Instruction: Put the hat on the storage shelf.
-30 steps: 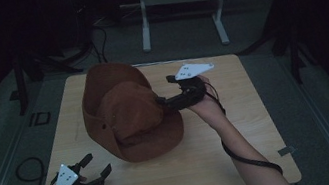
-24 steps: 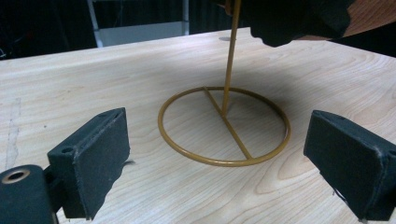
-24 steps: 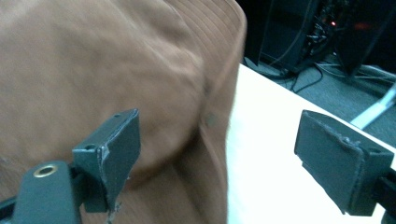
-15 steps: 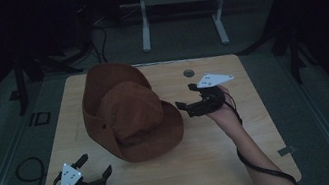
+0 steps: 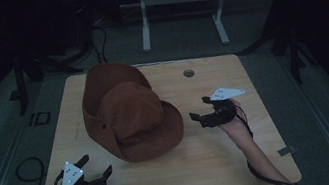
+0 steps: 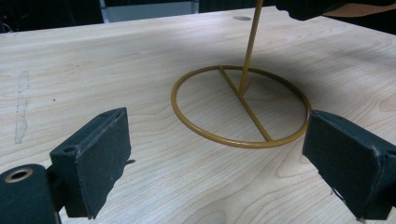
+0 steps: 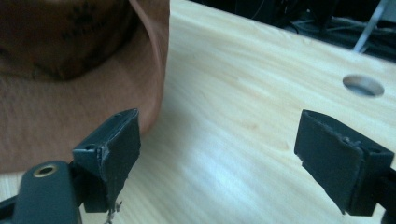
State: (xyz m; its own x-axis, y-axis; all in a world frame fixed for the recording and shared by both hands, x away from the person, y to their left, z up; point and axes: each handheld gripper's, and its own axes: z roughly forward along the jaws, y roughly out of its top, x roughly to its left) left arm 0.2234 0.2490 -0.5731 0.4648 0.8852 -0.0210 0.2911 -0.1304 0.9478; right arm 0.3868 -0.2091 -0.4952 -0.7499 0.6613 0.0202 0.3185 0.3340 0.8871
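1. Right now the brown hat [image 5: 131, 116] sits on its gold wire stand [image 6: 240, 105] in the left-centre of the tabletop [image 5: 225, 163], nearer the far edge than the near one; the brim hangs toward you and slightly to the right.
2. Your right hand-held gripper [image 5: 201, 109] is the nearer of the two. It hovers just beside the hat's right brim, with a narrow strip of bare wood between its tips and the brim edge, and it points left across the tabletop at the hat.
3. In the right gripper view, the brim [image 7: 149, 60] lies ahead and to the left, just past the left pad [image 7: 116, 149]; the gap between the jaws looks onto plain wood. Both jaws stand wide apart and hold nothing.
4. Your left hand-held gripper [image 5: 98, 168] rests at the near left corner of the tabletop, apart from the hat, with the near brim ahead of it and to its right.
5. In the left gripper view, the stand's ring base lies directly ahead between the jaws, its upright rod rising into the hat's shadow. These jaws have just been opening and now stand at their widest, with nothing between them.
6. Judging from this, the hat's widest span runs from the far-left to the near-right, so your right hand would reach the brim with a short move to the left.
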